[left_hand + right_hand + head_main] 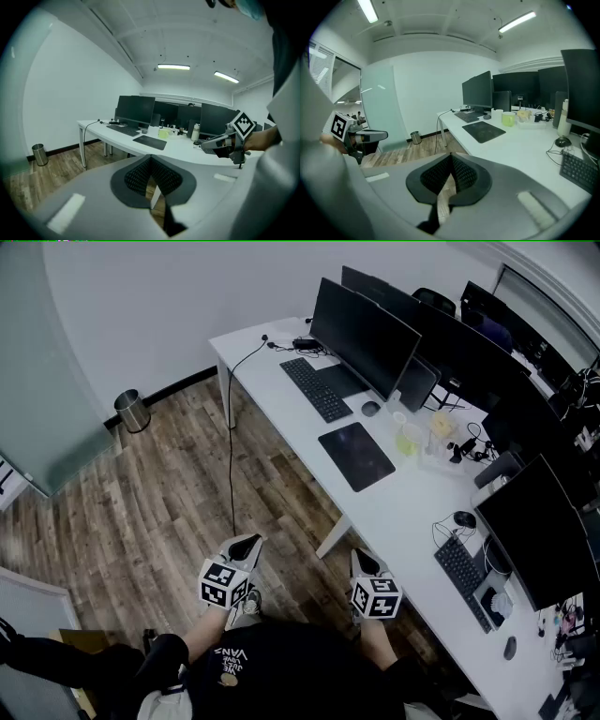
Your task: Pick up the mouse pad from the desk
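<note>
The dark mouse pad (356,456) lies flat on the long white desk (394,512), in front of the nearest monitor; it also shows as the mouse pad (150,141) and the mouse pad (483,131) in the gripper views. My left gripper (246,546) hangs over the wooden floor, well short of the desk, its jaws shut on nothing. To its right my right gripper (364,562) is held near the desk's front edge, shut and empty too. Both are far from the pad.
A keyboard (315,388), a small mouse (370,408), cups (409,439) and several monitors (366,337) crowd the desk behind the pad. A second keyboard (461,570) and mouse (464,518) sit further right. A metal bin (132,411) stands by the wall; a cable (232,427) hangs to the floor.
</note>
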### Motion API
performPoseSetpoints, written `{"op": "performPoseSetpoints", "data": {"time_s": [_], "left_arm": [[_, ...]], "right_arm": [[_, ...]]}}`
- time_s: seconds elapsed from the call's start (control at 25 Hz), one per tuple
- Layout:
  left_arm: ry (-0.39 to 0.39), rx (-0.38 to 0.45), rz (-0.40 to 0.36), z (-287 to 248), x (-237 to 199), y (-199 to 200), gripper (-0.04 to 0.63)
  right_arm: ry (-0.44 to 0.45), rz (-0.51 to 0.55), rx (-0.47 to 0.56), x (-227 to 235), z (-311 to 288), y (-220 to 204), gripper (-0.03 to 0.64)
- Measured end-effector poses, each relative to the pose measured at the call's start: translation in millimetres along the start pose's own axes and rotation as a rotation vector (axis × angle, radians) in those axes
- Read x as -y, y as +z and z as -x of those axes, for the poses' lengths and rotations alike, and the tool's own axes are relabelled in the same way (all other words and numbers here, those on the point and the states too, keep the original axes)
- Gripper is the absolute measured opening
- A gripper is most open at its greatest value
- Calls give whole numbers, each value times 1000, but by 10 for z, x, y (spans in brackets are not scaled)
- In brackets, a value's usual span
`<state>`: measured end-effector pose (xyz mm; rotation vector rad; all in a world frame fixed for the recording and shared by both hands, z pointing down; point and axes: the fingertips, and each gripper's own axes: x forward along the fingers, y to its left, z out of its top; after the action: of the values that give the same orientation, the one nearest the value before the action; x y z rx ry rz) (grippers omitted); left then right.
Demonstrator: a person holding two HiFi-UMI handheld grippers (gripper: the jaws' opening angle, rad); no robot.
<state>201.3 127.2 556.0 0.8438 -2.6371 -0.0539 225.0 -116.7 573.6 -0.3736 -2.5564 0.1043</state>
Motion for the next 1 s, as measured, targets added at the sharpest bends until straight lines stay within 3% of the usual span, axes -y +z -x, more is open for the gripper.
{"op": "performPoseSetpoints", "data": {"time_s": [0.24, 0.4, 0.56, 0.88, 0.92, 1.0], "left_arm": [[-15, -4, -2, -49, -221, 62, 2], [-54, 5, -1, -120, -358, 158, 2], [-119, 25, -9, -206, -504, 287, 3], [-241, 56, -60, -387, -917, 568, 6], [-256, 57, -61, -411, -957, 590, 12], [-286, 50, -62, -457, -1025, 616, 114]], "right_arm": [[-13, -18, 3, -121, -185, 117, 5], [-15, -115, 57, -162, -312, 252, 5], [-101, -157, 102, -163, -431, 363, 5], [-209, -259, 219, -353, -661, 602, 142], [-214, -269, 224, -393, -690, 605, 148], [-228, -284, 226, -467, -730, 587, 166]]}}
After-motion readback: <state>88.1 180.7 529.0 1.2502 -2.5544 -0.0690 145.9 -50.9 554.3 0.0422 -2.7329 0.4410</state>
